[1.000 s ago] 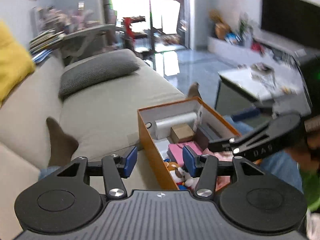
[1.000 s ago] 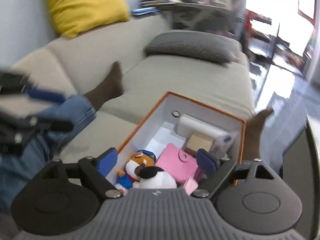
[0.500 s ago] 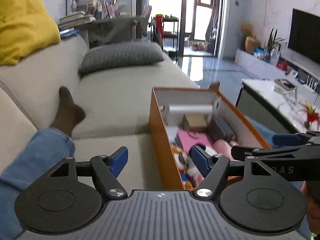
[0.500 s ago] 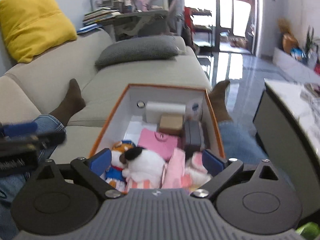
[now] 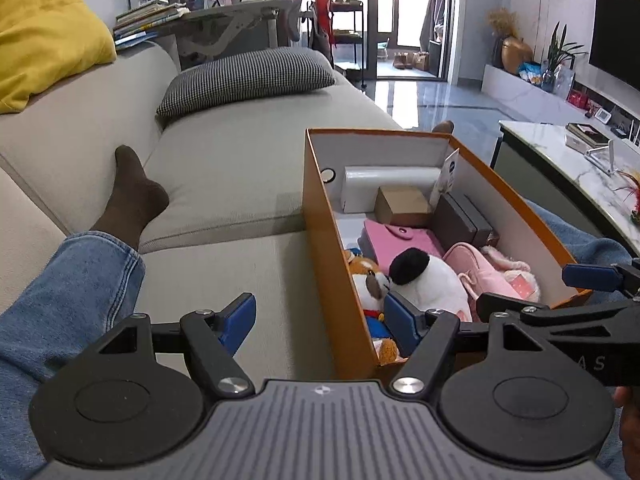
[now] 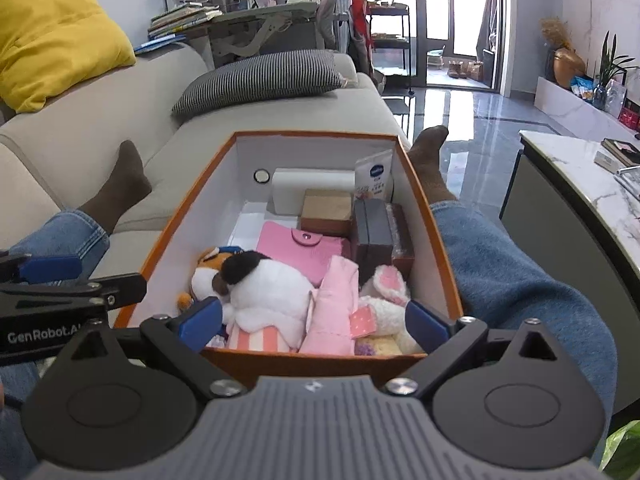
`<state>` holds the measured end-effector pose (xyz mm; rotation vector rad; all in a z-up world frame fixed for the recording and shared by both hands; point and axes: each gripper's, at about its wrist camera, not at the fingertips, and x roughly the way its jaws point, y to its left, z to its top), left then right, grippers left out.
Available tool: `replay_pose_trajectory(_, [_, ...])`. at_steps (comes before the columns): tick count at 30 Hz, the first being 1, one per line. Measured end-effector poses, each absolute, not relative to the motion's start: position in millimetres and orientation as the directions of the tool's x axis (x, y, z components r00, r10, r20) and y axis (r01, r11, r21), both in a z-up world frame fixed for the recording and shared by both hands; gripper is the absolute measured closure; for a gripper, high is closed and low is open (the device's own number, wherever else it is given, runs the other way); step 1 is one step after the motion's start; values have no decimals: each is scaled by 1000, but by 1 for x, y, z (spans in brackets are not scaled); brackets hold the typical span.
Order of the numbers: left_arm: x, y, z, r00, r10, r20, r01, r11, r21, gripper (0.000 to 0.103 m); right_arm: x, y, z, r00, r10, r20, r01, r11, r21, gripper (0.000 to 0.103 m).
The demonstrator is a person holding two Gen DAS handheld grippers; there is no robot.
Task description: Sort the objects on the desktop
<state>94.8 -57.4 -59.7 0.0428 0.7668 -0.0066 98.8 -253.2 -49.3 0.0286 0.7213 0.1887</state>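
Right wrist view looks straight down into the orange box (image 6: 436, 240), which rests on the sofa (image 6: 280, 120) between the person's legs; the left wrist view sees its outer orange wall side-on. Only the right view shows the whole pink wallet (image 6: 300, 252). Inside lie a white plush (image 6: 268, 284), a pink pouch (image 6: 336, 308), a grey case (image 6: 372, 236), a brown carton (image 6: 326, 210). The right tool (image 6: 314, 322) and left tool (image 5: 320, 318) both stand released, grasping nothing.

Blue jeans (image 6: 500, 276), brown socks (image 5: 132, 196), blue-padded black gripper (image 6: 312, 322)
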Motion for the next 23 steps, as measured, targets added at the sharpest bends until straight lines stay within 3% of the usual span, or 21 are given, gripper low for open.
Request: replay_pose_trajectory(23, [98,-57,-62,694,13,-720,6,1000,23,20,102,-256,-62,727,192,-660,-172,980,95,5])
